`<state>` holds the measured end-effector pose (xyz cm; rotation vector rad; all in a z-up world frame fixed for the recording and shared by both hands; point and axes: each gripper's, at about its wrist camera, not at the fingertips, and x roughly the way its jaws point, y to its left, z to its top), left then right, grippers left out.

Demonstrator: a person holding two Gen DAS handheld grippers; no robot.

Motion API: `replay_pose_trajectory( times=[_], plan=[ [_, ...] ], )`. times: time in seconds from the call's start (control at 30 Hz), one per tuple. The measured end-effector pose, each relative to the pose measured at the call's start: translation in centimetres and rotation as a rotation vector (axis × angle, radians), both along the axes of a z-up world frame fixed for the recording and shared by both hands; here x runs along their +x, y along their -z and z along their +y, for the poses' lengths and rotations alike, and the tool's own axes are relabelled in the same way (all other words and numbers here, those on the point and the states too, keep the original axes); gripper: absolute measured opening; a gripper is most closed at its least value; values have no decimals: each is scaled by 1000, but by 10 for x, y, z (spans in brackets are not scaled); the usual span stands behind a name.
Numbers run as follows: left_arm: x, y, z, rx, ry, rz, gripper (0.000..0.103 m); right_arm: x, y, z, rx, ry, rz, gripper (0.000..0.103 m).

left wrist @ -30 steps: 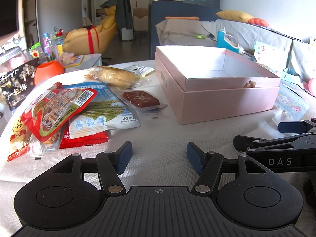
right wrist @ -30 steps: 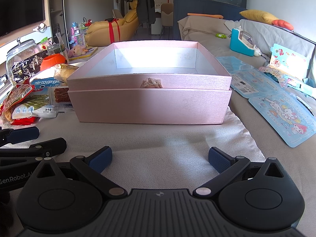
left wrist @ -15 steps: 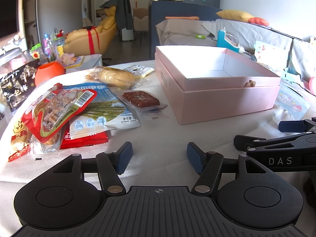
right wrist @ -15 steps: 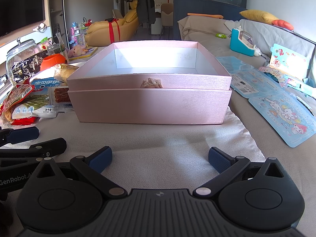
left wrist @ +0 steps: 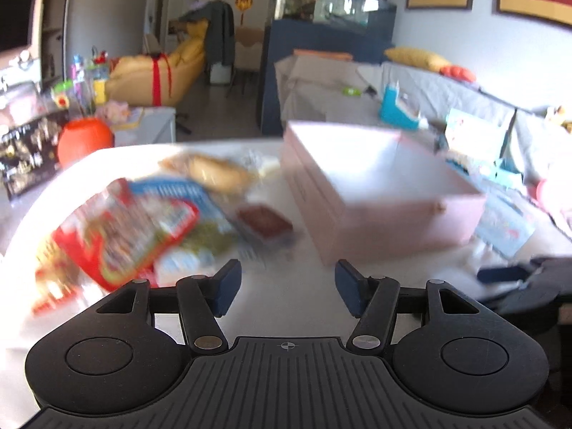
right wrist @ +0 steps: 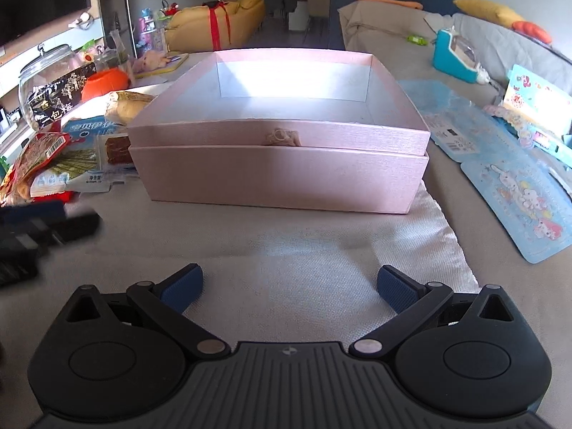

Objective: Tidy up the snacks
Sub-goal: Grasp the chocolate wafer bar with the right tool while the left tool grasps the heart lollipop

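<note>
An open, empty pink box [left wrist: 393, 228] [right wrist: 279, 175] stands on the cloth-covered table. To its left lies a heap of snacks: a red packet [left wrist: 121, 236], a blue-and-white packet [right wrist: 71, 168], a wrapped bread roll [left wrist: 214, 171] [right wrist: 127, 107] and a brown bar [left wrist: 264, 220] [right wrist: 118, 148]. My left gripper [left wrist: 287, 286] hovers short of the heap, its jaws closing with nothing between them; it shows blurred in the right wrist view [right wrist: 43, 228]. My right gripper [right wrist: 289, 282] is open and empty in front of the box's near wall.
An orange cup [left wrist: 84, 139] and a glass jar [right wrist: 46, 82] stand at the far left. Blue cartoon cards [right wrist: 518, 196] and a teal device [right wrist: 454, 53] lie right of the box. A white cloth [right wrist: 321, 250] covers the table in front.
The left gripper has lifted and its view is now motion-blurred, with the snacks and box sitting lower in the frame. The right view has tipped slightly downward.
</note>
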<state>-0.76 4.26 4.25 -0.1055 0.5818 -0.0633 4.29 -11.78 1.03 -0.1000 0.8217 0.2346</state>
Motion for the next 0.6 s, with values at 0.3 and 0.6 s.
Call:
replay_pose_trajectory(
  times=[0.3,0.6],
  plan=[
    [-2,-24,52,21,-164,-14,63,27,-23,21,111,-167,-7,103],
    [-11,-19,105,-29,-323,-1,63,57,-36,78,254,-247,83,91]
  ],
)
